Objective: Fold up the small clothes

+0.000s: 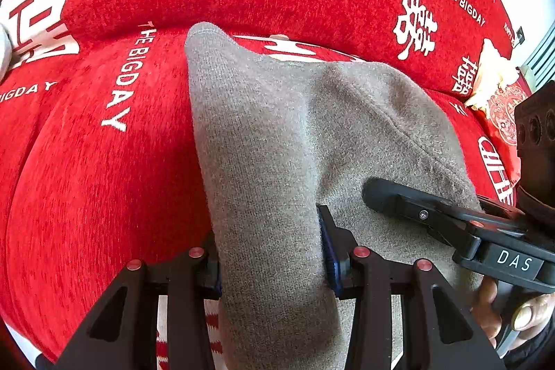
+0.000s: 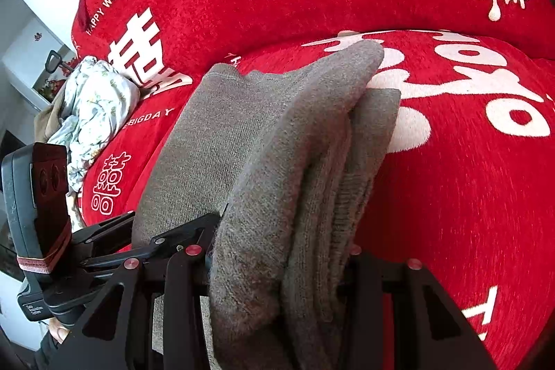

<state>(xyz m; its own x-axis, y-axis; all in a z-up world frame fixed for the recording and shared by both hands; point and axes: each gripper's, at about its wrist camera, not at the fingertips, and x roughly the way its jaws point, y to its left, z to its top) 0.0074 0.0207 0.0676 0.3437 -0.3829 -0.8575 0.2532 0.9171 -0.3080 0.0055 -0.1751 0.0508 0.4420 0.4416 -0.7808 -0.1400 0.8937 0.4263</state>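
**Clerk:** Left view, item by item, please.

**Me:** One grey knit garment (image 1: 277, 134), lying on the red sofa cover (image 1: 104, 179). My left tongs (image 1: 272, 252) have a raised band of it between the fingers, which stand fairly wide and press the cloth from both sides. One fold stands up to a corner near the backrest; the rest lies flatter to the right. My right tongs (image 1: 381, 193) come in from the right over that flat part; from here I cannot tell how far their fingers are parted. A red printed packet (image 1: 499, 113) lies at the far right, well apart.

**Clerk:** Right view?

**Me:** The same grey knit garment (image 2: 263, 141), bunched in several layers. My right tongs (image 2: 277, 266) are closed onto that thick stack, as wide as the stack itself. My left tongs (image 2: 173, 238) sit just beside, at the cloth's left edge. A crumpled flowered cloth (image 2: 93, 103) lies near the sofa arm, well apart.

**Clerk:** Handling notes?

**Me:** Judged soft, light, thick and limp; it will sag wherever unsupported. The fuzzy surface should not slip. Not fragile. Best taken at an edge or corner, through all layers at once, so no layer drops loose and spoils the fold.
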